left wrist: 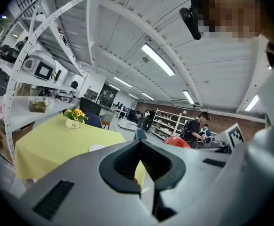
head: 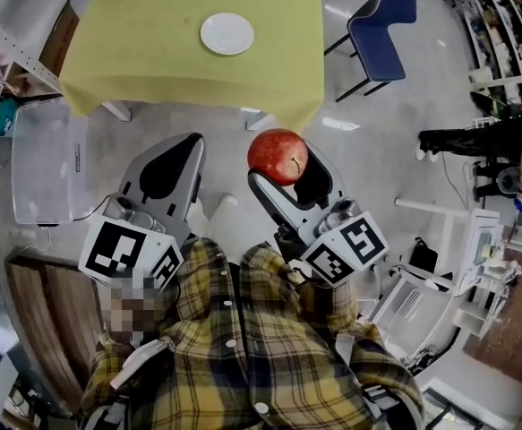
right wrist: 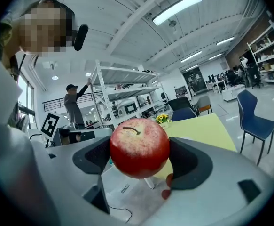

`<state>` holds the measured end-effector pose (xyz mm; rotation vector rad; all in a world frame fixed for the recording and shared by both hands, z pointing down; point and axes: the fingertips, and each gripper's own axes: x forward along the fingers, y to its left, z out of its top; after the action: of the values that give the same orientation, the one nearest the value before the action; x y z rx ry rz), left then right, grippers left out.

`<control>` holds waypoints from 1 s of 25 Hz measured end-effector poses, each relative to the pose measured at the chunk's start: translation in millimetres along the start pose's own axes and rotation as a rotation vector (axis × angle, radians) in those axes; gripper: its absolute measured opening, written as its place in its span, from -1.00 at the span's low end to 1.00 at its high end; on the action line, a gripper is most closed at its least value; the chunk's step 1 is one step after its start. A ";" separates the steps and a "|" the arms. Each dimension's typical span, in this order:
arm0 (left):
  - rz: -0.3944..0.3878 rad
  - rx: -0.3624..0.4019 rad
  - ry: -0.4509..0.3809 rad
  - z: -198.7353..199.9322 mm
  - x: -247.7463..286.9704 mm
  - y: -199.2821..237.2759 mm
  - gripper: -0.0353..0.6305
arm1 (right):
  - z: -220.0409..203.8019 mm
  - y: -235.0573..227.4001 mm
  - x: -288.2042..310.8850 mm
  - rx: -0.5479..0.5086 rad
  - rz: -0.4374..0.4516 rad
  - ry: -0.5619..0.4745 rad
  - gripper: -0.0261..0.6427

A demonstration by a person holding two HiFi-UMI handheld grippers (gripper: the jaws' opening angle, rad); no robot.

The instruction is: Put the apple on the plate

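head view: right gripper (head: 287, 170) clasps apple (head: 278, 154), well apart from plate (head: 226, 34)

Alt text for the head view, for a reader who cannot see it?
The right gripper holds a red apple in the air, short of a yellow-clothed table where a white plate sits empty. The left gripper is shut on nothing.

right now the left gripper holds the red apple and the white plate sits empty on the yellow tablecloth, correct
Not quite: the right gripper holds the red apple, as the right gripper view shows; the left gripper is empty. The rest is right.
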<state>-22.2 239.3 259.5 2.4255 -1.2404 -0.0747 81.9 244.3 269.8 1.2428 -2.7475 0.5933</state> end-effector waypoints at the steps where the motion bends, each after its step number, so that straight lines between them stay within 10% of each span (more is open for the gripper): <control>1: 0.000 -0.003 0.008 -2.0 2.2 3.9 -0.87 | -1.3 -2.7 3.4 0.005 -0.005 0.005 0.21; 25: 0.059 0.048 0.003 63.4 153.3 75.2 -0.87 | 77.1 -130.5 113.8 0.005 0.047 -0.016 0.21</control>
<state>-2.0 58.5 251.6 2.4265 -1.3263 -0.0247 108.8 56.7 264.7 1.1926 -2.7970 0.5973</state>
